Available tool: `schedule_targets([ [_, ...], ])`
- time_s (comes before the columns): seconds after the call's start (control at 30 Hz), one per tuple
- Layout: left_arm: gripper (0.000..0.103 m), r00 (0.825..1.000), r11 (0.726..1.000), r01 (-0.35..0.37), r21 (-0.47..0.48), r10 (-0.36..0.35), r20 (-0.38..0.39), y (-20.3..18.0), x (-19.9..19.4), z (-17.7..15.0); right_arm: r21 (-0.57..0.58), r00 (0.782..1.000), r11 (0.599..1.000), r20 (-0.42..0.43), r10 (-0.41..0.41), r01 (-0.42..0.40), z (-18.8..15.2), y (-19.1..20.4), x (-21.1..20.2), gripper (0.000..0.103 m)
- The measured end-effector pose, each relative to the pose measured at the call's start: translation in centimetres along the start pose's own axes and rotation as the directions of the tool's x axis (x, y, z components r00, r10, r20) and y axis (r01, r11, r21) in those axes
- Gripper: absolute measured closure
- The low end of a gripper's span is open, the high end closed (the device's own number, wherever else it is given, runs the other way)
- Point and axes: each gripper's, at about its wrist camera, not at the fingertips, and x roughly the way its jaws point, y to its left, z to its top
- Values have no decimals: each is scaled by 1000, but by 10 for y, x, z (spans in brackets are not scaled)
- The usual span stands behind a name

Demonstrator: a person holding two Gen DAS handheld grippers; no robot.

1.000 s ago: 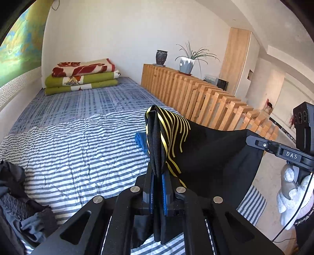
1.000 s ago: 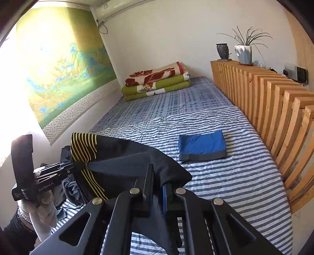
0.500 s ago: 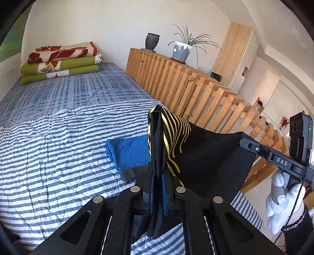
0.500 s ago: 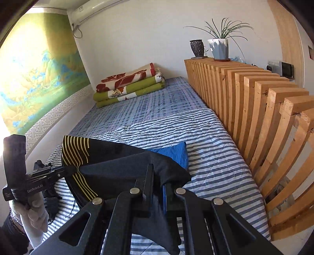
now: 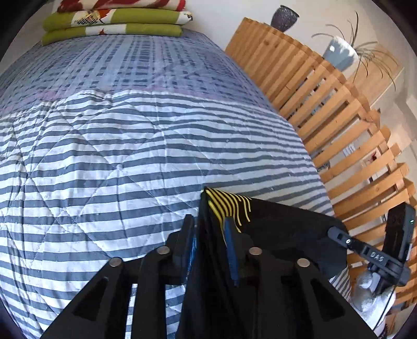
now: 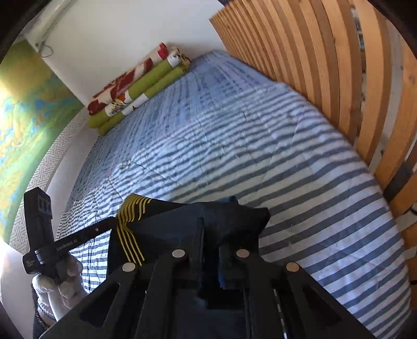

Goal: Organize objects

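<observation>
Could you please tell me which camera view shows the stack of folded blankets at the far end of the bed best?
The right wrist view shows the folded blankets best: the whole stack lies in view against the wall. The left wrist view is closer and sharper but the frame's top edge cuts off the uppermost red and white layer.

the left gripper [image 5: 208, 234] points steeply down, its two black fingers [image 5: 186, 240] apart and the jaws opening, with a fold of black cloth between them. the right gripper [image 6: 211, 250] also tilts downward, its jaws opening only slightly and close together, dark cloth between them. each gripper is carried by a hand in a pale knitted glove: the left hand [image 6: 58, 283] shows at the lower left of the right wrist view, the right hand [image 5: 372, 297] at the lower right of the left wrist view.
</observation>
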Motion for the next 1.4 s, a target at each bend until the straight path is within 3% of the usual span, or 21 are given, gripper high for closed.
schedule_targets([
  [0.03,61,1000,1000,9,-2,-9,17,6,-6,-4,18,1000,1000,-25,-5,5,-2,-7,9,93],
  [0.1,61,1000,999,21,28,-21,-8,8,-14,-19,41,999,999,-38,-9,10,-5,-19,13,90],
  [0.17,61,995,996,75,43,-73,-63,8,-19,-41,56,999,998,-30,9,-7,-11,-32,6,68],
  [0.23,60,984,991,124,44,-117,-131,3,-21,-67,68,1000,998,-16,14,-13,-22,-44,-5,56],
  [0.37,58,961,984,175,28,-164,-223,-10,-11,-105,89,999,995,-30,45,-42,-48,-66,-27,56],
  [0.5,55,962,990,130,44,-116,-246,-22,-1,-118,135,995,988,-45,87,-80,-67,-84,-39,54],
  [0.63,54,960,993,103,56,-85,-267,-27,10,-123,110,991,992,-112,67,-55,-82,-85,-30,53],
  [0.7,56,961,993,99,58,-81,-264,-30,13,-122,115,989,992,-130,70,-55,-86,-85,-23,53],
  [0.73,61,961,993,102,63,-83,-262,-33,11,-122,116,988,991,-131,76,-61,-87,-85,-20,53],
  [0.77,69,962,992,100,74,-78,-262,-36,10,-123,119,988,991,-128,83,-68,-87,-84,-18,53],
  [0.8,83,963,992,90,88,-64,-263,-40,9,-123,123,988,989,-124,95,-79,-87,-83,-17,53],
  [0.83,92,963,992,82,99,-53,-265,-43,10,-123,123,987,989,-125,102,-86,-87,-81,-17,53],
  [0.9,101,965,991,70,114,-39,-259,-48,9,-118,109,986,990,-133,100,-86,-86,-76,-16,66],
  [0.93,101,967,991,73,110,-43,-252,-49,7,-116,94,984,993,-150,91,-77,-87,-72,-16,86],
  [0.97,101,968,992,80,102,-53,-245,-49,3,-115,80,983,995,-165,79,-66,-87,-68,-16,97],
  [1.1,101,977,989,85,118,-59,-206,-46,-25,-106,48,988,998,-145,49,-43,-88,-52,-32,100],
  [1.23,101,984,991,74,115,-54,-168,-35,-52,-87,54,990,995,-112,88,-82,-89,-35,-55,100],
  [1.4,101,985,994,42,103,-23,-172,-16,-60,-75,20,984,993,-133,118,-116,-91,-5,-61,100],
])
